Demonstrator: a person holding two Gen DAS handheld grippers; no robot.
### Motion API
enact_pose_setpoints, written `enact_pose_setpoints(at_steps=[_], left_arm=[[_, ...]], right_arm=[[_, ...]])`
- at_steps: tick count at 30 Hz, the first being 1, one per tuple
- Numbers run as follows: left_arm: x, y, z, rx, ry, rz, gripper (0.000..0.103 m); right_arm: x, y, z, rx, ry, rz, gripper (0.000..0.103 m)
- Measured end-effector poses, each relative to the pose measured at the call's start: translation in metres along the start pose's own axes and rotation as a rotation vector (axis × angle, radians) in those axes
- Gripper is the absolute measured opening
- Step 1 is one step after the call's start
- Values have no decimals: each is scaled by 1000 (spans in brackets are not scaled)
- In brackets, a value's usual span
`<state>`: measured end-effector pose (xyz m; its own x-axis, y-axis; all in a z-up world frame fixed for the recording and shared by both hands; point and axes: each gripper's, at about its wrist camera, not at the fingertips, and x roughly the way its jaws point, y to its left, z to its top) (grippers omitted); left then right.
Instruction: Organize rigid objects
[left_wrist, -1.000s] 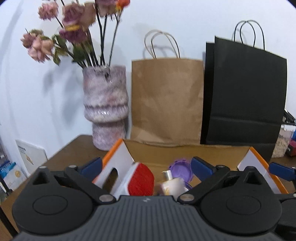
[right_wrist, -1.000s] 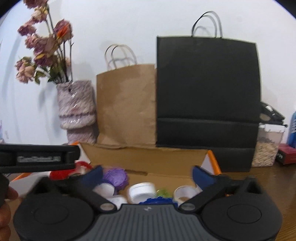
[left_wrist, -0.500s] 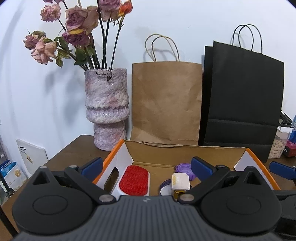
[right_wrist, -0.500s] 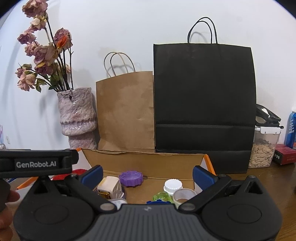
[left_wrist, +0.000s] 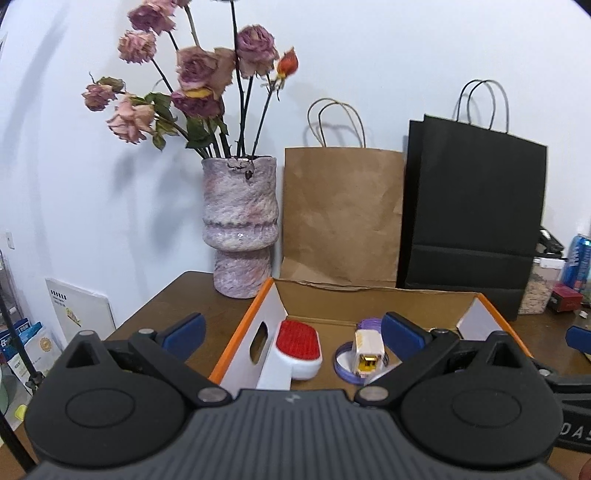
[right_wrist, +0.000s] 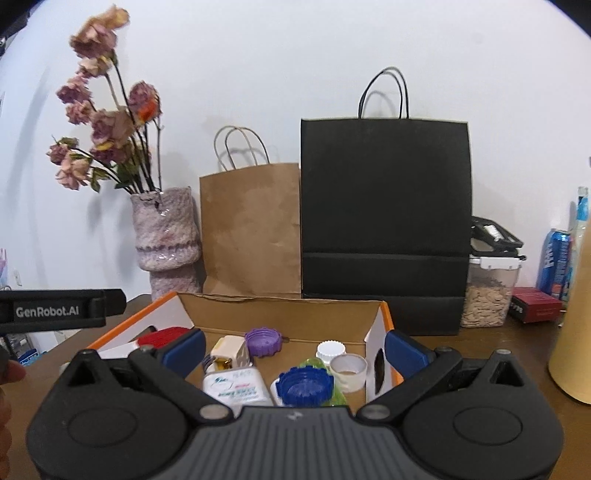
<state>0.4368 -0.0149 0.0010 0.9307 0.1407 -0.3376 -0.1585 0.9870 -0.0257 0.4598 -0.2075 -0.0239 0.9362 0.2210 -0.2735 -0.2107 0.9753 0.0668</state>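
Pulled back and up from cardboard box (right_wrist: 280, 314) since half a second ago. Both pairs of fingers spread, holding nothing. White charger (right_wrist: 231, 350) inside box, toward bench's back edge, left-forward of right gripper (right_wrist: 293, 349); right nearer.

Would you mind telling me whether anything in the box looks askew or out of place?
Mostly it is a loose jumble. The white charger sits tilted in the cardboard box, partly on a purple ring, rather than flat. Caps lie scattered: a purple cap, a blue cap, a white cap. Nothing looks spilled or broken.
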Motion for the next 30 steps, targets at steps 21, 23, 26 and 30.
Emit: enact_pose_setpoints(at_steps=[21, 23, 26, 30], left_arm=[[-204, 53, -65, 59, -5, -59, 103], [-224, 57, -71, 66, -14, -61, 103], [-256, 60, -82, 82, -38, -69, 103], [-287, 63, -95, 99, -47, -78, 103]], right_arm=[[-217, 49, -34, -32, -30, -5, 103], [-239, 53, -40, -35, -36, -8, 103], [-271, 59, -51, -31, -46, -11, 103], [-305, 66, -65, -32, -52, -17, 103]])
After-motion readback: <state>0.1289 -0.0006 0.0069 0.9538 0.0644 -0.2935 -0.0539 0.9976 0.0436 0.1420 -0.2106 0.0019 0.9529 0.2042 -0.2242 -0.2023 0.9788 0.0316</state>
